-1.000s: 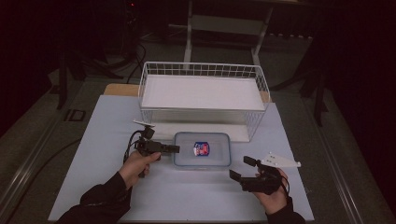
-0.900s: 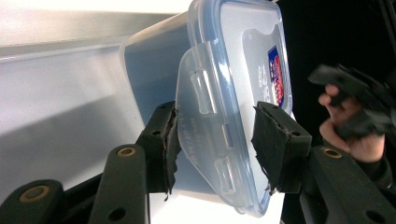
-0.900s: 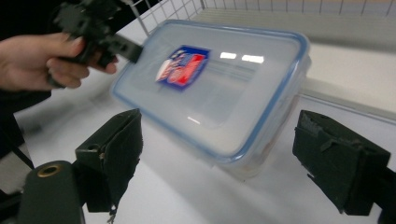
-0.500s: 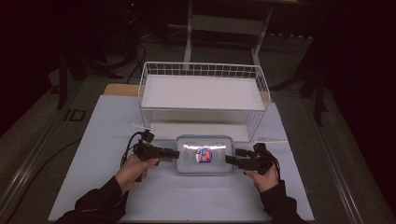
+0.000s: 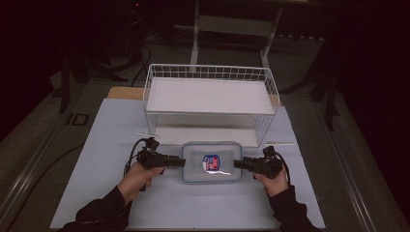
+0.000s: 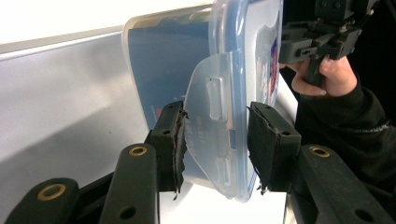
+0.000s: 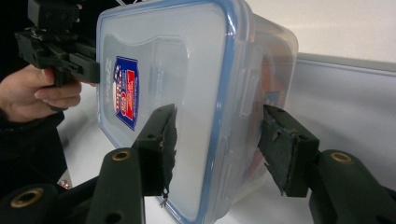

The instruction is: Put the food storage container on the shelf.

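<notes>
One container (image 5: pixel 212 162) lies flat, long axis left-right.

Left gripper (image 5: pixel 180 162): level, pointing inward, jaws part-closed with a gap to the pads (image 6: pixel 170 140).
Right gripper (image 5: pixel 237 164): level, facing it, jaws just closing.
Forearms: in dark sleeves from the desk's near edge.

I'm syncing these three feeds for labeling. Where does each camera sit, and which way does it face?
High view: above the person's side, facing forward and down on the table; forearms, both hands and the wire basket show.
Left gripper view: rides the left gripper, looking along its jaws at the container's latch flap.
Right gripper view: rides the right gripper, jaws straddling the other end.
Shared: all three show the lidded container; each gripper view shows the opposite hand.
</notes>
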A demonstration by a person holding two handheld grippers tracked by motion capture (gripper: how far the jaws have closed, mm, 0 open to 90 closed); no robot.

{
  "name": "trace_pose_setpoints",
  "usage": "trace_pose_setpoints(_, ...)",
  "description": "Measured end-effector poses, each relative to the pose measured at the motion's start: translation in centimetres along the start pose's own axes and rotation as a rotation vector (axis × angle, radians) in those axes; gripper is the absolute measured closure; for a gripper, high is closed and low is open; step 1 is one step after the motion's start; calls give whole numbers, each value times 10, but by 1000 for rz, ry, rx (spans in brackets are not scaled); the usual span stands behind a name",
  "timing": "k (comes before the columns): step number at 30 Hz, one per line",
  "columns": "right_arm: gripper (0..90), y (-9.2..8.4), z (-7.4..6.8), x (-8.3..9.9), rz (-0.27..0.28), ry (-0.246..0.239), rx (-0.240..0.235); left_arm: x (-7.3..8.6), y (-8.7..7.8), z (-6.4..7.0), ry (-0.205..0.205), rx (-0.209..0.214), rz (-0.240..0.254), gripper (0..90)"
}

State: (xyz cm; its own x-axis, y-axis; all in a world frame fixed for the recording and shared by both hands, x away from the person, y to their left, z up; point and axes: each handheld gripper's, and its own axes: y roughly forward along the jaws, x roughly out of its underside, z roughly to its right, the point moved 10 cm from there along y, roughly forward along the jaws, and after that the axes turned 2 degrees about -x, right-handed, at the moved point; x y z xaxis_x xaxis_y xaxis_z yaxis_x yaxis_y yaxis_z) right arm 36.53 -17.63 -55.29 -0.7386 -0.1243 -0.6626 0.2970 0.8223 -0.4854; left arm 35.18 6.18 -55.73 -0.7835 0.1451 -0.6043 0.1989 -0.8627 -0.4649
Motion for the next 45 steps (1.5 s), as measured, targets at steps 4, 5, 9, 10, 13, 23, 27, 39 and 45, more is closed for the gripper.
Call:
trace_pose_setpoints(4, 485, -2, -3, 2, -7, -6, 9, 1, 0, 3, 2, -22, 13, 575)
trace_pose_setpoints(5, 485, -3, -4, 2, -5, -7, 13, 1, 0, 4, 2, -29, 10, 574)
trace_pose_setpoints(9, 485, -3, -5, 0, 4, -26, 29, -1, 0, 6, 31, -56, 21, 571)
trace_pose_setpoints(10, 486, -4, -5, -1, 10, -25, 28, -2, 0, 7, 34, -55, 25, 571)
trace_pose_setpoints(13, 487, -5, -5, -5, 17, -31, 31, -6, 0, 7, 54, -70, 33, 566)
trace_pose_setpoints(23, 489, -5, 0, -29, 55, -54, 51, -33, -1, 0, 91, -102, 95, 559)
trace_pose_setpoints(27, 489, -4, 3, -40, 73, -52, 56, -42, 0, -4, 98, -110, 103, 558)
trace_pose_setpoints(39, 487, 9, 18, -61, 103, -56, 87, -63, 6, -24, 98, -171, 169, 538)
trace_pose_setpoints(45, 483, 16, 23, -70, 130, -63, 98, -71, 5, -33, 107, -207, 199, 531)
